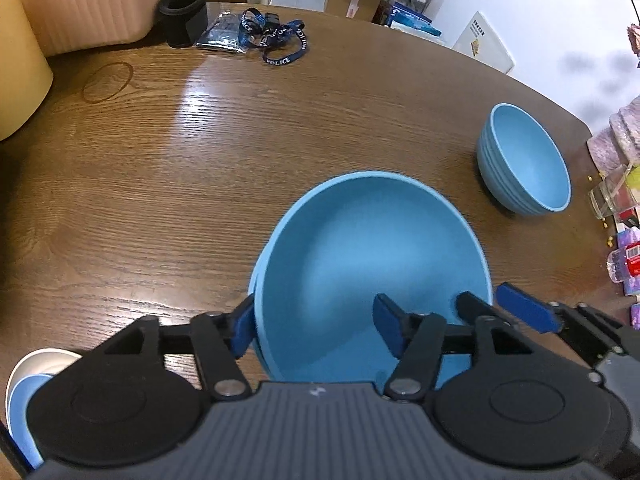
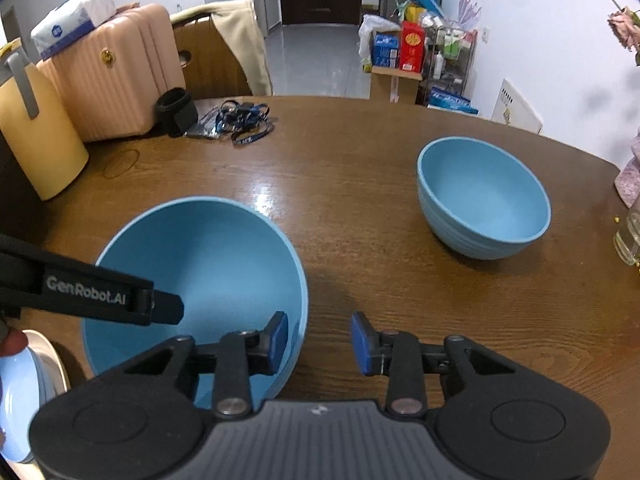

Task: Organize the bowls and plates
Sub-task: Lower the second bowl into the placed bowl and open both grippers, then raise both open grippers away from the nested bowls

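A large blue bowl (image 1: 368, 264) sits on the brown wooden table (image 1: 200, 184) right in front of both grippers; it also shows in the right wrist view (image 2: 208, 272). My left gripper (image 1: 316, 328) is open, its jaws straddling the bowl's near left rim, one finger outside and one inside. My right gripper (image 2: 320, 340) is open, its jaws straddling the bowl's right rim. A second blue bowl (image 1: 524, 160) stands apart at the right, also in the right wrist view (image 2: 484, 204). A white and a pale blue plate (image 2: 28, 392) lie at the near left.
At the far left stand a yellow jug (image 2: 36, 136), a pink suitcase (image 2: 116, 72), a black cup (image 2: 176, 112) and a blue lanyard (image 1: 276, 40). A glass (image 1: 612, 196) and small packets sit at the table's right edge.
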### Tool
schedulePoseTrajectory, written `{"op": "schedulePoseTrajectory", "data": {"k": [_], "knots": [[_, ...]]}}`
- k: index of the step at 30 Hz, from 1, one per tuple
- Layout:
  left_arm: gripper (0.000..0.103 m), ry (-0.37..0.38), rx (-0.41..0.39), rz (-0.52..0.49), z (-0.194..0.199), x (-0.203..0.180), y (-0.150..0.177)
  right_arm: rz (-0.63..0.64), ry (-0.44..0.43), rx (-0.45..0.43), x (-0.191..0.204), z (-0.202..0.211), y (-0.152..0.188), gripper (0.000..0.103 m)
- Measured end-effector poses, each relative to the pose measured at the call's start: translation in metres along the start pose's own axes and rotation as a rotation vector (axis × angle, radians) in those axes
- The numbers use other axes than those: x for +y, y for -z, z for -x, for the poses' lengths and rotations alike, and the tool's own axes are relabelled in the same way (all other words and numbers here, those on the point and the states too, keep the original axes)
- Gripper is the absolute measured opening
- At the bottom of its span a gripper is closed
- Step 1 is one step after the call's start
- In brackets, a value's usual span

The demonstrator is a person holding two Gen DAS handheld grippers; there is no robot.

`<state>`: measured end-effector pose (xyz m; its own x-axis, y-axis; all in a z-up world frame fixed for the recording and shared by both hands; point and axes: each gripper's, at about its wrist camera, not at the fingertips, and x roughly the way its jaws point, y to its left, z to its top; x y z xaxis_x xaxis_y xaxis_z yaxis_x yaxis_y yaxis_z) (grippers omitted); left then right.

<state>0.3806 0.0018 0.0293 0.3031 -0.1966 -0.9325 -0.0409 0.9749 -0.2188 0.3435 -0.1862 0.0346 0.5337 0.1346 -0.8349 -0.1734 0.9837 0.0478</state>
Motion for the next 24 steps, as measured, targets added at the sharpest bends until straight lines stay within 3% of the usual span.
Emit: {"op": "schedulePoseTrajectory", "data": {"k": [1, 2, 6, 24], "knots": [[0.082, -0.006, -0.005, -0.001, 0.003, 0.0, 0.0, 0.001, -0.003, 0.005, 0.001, -0.001, 0.0, 0.029], [0.087, -0.012, -0.015, -0.001, 0.007, 0.0, 0.0, 0.002, -0.007, 0.008, 0.001, -0.001, 0.0, 0.029], [0.087, -0.015, -0.014, -0.002, 0.015, 0.001, -0.001, 0.007, -0.017, 0.02, 0.005, -0.002, 0.001, 0.025], [0.089, 0.002, -0.044, 0.006, 0.039, 0.009, 0.005, -0.008, -0.026, 0.025, 0.002, 0.009, 0.001, 0.026]]}}
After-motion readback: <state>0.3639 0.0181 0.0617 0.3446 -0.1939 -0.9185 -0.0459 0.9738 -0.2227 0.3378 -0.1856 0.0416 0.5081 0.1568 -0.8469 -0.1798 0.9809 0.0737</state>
